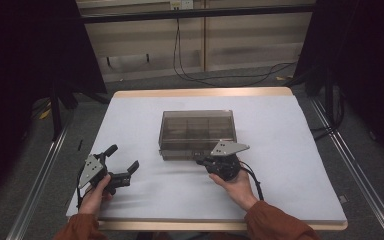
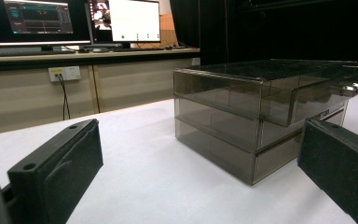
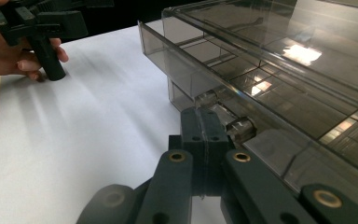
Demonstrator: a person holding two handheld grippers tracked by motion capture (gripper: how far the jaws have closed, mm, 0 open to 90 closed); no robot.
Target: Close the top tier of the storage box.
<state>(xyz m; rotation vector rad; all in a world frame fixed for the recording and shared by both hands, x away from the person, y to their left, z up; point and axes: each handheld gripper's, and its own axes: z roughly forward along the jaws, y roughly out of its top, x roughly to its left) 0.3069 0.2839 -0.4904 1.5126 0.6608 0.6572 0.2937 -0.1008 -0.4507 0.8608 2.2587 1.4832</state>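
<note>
Jaws on the right gripper [image 3: 205, 135] are pressed together, tips right at the small clear knob [image 3: 240, 128] on the front of the smoky drawer box [image 1: 197, 132]; can't tell whether they pinch that knob or just sit beside it. Box sits mid-table [image 1: 290, 200] on the white cover, and its top drawer [image 3: 242, 70] looks slid out a bit toward the person, empty dividers showing. Left gripper [image 1: 125, 167] is spread wide, resting well off the box's front-left corner, touching nothing.

My read: step in hand is working that top drawer by its knob. To do it well:
- confirm the pinch is on the knob, not the drawer lip
- move straight along the drawer's run, level, no twist
- box is light plastic and will likely skid, so bring the left jaws in to brace its side
</note>
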